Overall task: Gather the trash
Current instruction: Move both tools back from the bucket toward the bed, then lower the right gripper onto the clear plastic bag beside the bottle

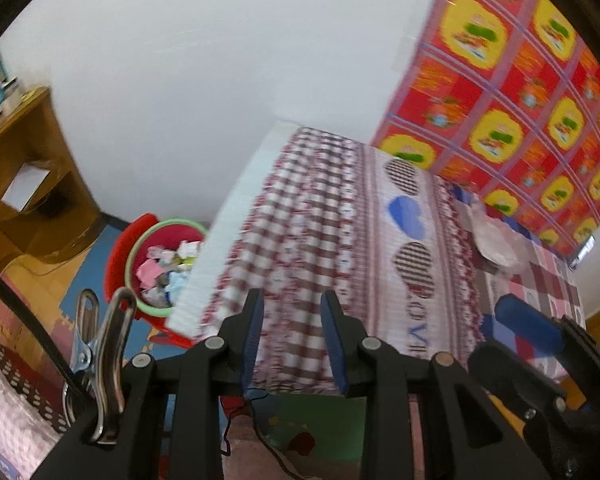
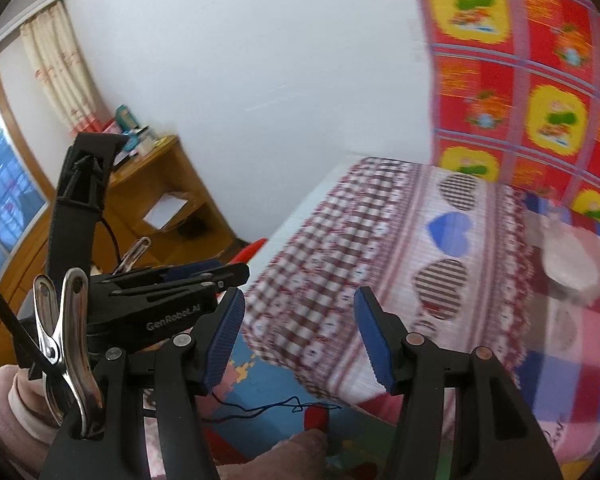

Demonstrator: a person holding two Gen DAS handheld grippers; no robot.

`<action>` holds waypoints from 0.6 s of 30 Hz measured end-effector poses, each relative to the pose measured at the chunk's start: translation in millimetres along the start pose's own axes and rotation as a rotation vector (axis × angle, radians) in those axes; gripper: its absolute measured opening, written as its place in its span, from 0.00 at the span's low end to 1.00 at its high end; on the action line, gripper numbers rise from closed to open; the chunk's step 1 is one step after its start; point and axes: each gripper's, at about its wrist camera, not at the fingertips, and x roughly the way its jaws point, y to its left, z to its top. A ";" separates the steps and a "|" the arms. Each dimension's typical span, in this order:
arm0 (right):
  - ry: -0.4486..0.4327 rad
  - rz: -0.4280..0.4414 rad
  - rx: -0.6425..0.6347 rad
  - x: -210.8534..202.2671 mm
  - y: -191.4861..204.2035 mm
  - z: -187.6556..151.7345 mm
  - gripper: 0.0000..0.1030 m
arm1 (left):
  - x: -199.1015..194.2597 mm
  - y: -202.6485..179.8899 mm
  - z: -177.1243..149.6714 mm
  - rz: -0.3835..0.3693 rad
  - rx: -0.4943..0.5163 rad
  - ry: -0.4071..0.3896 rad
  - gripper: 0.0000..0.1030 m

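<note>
I hold the left gripper above the foot of a bed covered in a red-and-white checked sheet with heart patches; its blue-padded fingers stand parted with nothing between them. The right gripper is likewise spread wide and empty, aimed at the same sheet; the left unit shows at its left. The task's items, crumpled pink, white and pale-blue paper scraps, lie inside a round green plastic basin with a red inner wall, on the floor just beside the bed's corner, left of my left gripper. A wooden side cabinet stands against the white wall; a red-and-yellow printed cloth hangs behind the bed.
</note>
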 end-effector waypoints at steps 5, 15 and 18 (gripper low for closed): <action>-0.017 -0.051 0.047 -19.0 -26.6 -3.5 0.57 | 5.4 -36.7 7.7 -0.044 0.042 0.014 0.29; -0.056 -0.173 0.200 -43.0 -90.7 -4.2 0.57 | 24.7 -103.1 28.9 -0.140 0.162 0.050 0.29; -0.072 -0.216 0.230 -46.5 -107.4 -0.9 0.57 | 32.9 -120.6 38.3 -0.179 0.189 0.055 0.29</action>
